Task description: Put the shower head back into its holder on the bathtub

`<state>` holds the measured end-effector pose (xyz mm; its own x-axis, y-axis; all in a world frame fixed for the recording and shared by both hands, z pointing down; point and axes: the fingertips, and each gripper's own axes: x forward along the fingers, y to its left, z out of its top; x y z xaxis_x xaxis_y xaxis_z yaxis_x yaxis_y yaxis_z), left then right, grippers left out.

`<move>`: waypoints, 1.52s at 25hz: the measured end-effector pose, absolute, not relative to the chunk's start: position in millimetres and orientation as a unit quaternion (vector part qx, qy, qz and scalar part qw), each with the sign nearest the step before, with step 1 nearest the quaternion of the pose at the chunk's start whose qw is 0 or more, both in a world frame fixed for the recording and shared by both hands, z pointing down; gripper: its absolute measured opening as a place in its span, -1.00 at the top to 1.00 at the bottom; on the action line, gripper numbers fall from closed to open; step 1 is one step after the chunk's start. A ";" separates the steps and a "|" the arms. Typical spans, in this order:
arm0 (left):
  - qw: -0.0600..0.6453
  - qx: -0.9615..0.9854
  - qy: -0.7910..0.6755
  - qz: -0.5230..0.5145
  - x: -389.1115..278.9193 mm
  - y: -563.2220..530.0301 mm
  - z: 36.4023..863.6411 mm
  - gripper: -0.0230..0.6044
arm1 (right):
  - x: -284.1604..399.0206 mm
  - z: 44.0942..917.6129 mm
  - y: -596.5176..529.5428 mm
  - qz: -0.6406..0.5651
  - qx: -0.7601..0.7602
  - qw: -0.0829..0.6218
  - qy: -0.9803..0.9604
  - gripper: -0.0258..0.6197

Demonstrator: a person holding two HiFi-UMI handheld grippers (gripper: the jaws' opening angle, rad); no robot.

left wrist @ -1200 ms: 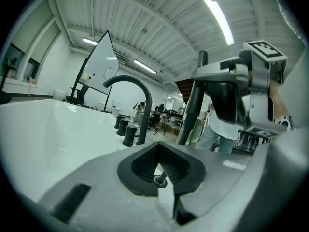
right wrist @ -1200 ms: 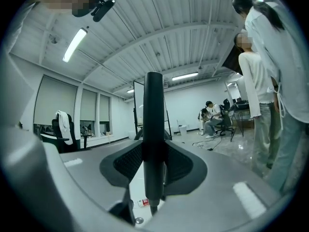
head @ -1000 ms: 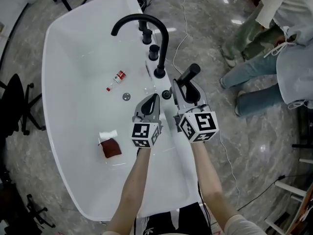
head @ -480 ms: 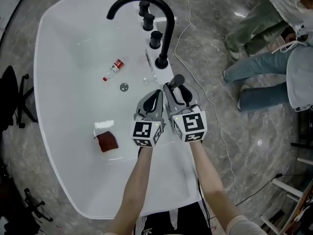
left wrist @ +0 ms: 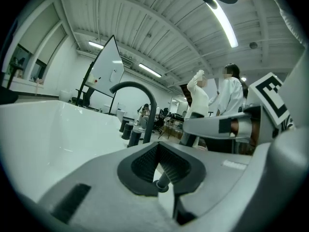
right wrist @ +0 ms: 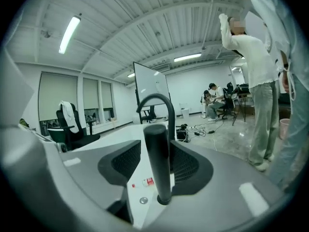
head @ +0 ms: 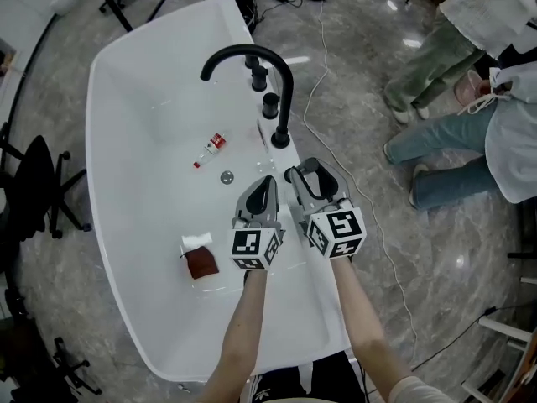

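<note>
Jaws, R gripper (head: 309, 177): just been opening, now wide, black cylindrical shower head (right wrist: 157, 149) upright betw. them, seated in holder (right wrist: 164, 200) on rim of white bathtub (head: 143, 116). L gripper (left wrist: 157, 161): closed, empty. Risk: pad snags shower head on pull-back, tips it out

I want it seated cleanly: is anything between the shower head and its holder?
Nothing visible. The shower head stands upright with its lower end already in the holder on the bathtub rim, between the fingers of the right gripper, which have just been opening and are not pressing it.
</note>
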<state>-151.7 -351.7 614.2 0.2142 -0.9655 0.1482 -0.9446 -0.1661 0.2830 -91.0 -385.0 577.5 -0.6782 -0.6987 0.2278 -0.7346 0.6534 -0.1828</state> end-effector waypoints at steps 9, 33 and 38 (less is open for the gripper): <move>0.068 0.779 -0.622 -0.039 -144.5 -293.3 455.4 0.92 | -81.1 405.7 -313.2 0.087 0.377 -0.029 -0.922 0.33; -0.065 0.784 -0.617 -0.025 -68.0 -40.5 243.7 0.93 | -14.5 235.6 -20.3 -0.008 0.305 -0.041 -0.951 0.91; -0.078 0.778 -0.623 -0.024 -60.0 -29.1 234.0 0.93 | -2.1 235.2 -14.0 0.000 0.303 -0.046 -0.952 0.91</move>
